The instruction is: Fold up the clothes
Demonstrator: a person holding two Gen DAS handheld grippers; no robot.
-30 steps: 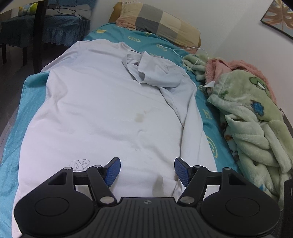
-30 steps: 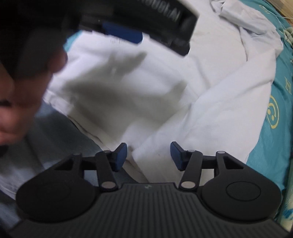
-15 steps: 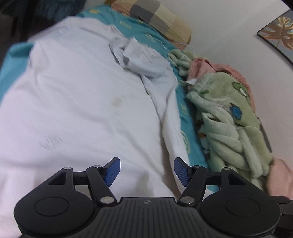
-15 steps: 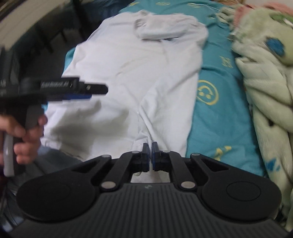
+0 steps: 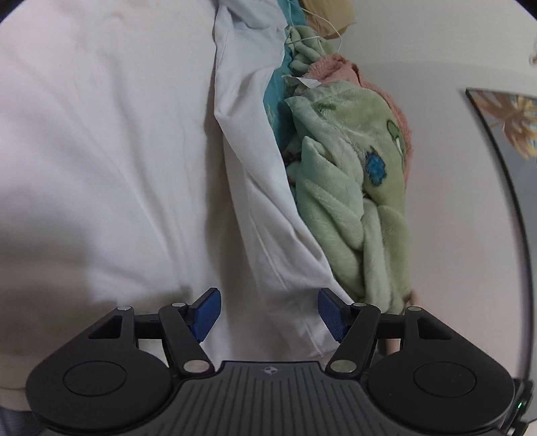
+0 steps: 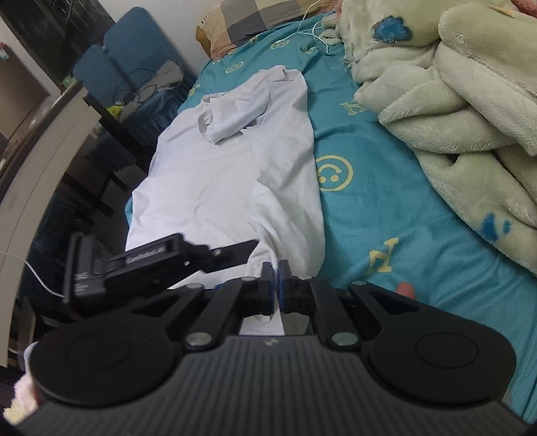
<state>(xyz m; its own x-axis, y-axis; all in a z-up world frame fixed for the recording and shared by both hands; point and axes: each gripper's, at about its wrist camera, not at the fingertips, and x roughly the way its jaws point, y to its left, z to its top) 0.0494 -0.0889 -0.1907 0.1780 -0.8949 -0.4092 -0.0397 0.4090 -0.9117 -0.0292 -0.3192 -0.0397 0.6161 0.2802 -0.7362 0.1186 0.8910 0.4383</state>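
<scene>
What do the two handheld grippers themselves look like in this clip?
Both the left gripper and right gripper are black, with ribbed grey bodies, round side discs, silver pivot pins and blue ridged pads.

A: What sort of place?
B: A home bedroom: bed (image 6: pixel 386 214) with teal smiley-print sheet, checked pillow (image 6: pixel 248 23), crumpled green fleece blanket (image 6: pixel 453 94).
A: Other signs?
B: Framed picture (image 5: pixel 506 134) on the white wall; blue chairs (image 6: pixel 131 63) alongside.

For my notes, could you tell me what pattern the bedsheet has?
Teal bedsheet with yellow smiley faces and letters; clearest in the right wrist view.
</scene>
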